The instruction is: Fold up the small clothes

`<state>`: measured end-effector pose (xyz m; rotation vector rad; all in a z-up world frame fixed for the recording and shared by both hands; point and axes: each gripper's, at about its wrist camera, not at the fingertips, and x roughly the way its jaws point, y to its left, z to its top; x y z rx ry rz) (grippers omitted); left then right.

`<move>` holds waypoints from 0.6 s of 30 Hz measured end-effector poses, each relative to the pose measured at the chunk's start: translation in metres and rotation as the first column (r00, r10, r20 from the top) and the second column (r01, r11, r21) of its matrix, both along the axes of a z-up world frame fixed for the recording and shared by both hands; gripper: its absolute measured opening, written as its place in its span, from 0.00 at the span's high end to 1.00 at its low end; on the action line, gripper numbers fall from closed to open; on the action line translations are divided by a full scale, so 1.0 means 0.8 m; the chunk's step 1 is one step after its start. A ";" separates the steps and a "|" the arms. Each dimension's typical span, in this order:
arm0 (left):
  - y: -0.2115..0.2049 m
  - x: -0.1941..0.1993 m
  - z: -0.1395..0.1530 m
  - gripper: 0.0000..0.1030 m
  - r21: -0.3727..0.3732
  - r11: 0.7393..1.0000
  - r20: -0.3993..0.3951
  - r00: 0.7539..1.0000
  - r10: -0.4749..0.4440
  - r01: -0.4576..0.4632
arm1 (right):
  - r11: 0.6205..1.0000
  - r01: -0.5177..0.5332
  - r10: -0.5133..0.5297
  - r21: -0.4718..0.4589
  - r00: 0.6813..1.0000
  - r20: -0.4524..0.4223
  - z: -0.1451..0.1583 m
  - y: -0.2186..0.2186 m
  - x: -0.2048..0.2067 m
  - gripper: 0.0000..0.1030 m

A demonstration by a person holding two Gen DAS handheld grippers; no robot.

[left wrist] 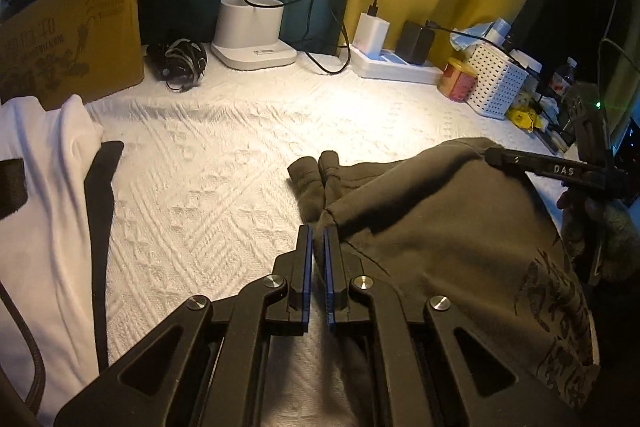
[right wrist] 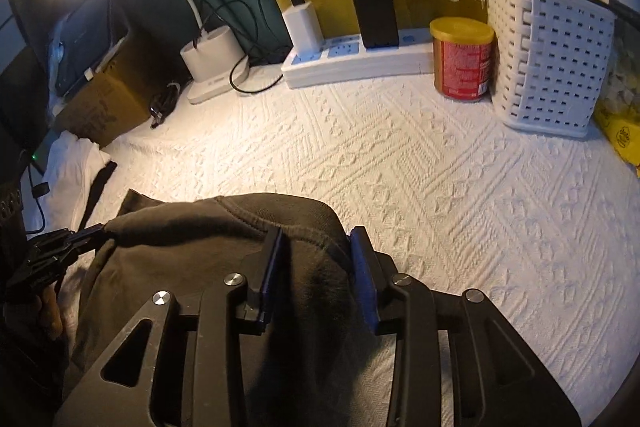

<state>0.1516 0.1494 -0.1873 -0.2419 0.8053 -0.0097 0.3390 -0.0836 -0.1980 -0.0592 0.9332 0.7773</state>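
Dark cloth of the shirt [left wrist: 432, 227] could slip and unfold, since our left claw [left wrist: 318, 227] pinches only an edge and our right claw [right wrist: 316, 239] is open around it.

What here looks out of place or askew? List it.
The dark garment is bunched and humped rather than flat, one corner pinched in the shut left gripper. A tangled black cable lies loose beside the lamp base. Nothing looks spilled or damaged.
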 end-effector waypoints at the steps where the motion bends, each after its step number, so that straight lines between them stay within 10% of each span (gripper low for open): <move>1: -0.001 0.000 0.001 0.96 0.002 1.000 -0.001 1.000 0.003 -0.003 | 1.000 -0.004 0.004 -0.010 1.000 0.011 0.000 0.001 -0.002 0.65; 18: -0.031 0.049 0.004 0.94 0.032 0.997 -0.038 0.997 -0.069 0.070 | 0.999 0.053 -0.052 -0.007 0.997 0.054 0.025 -0.027 -0.017 0.65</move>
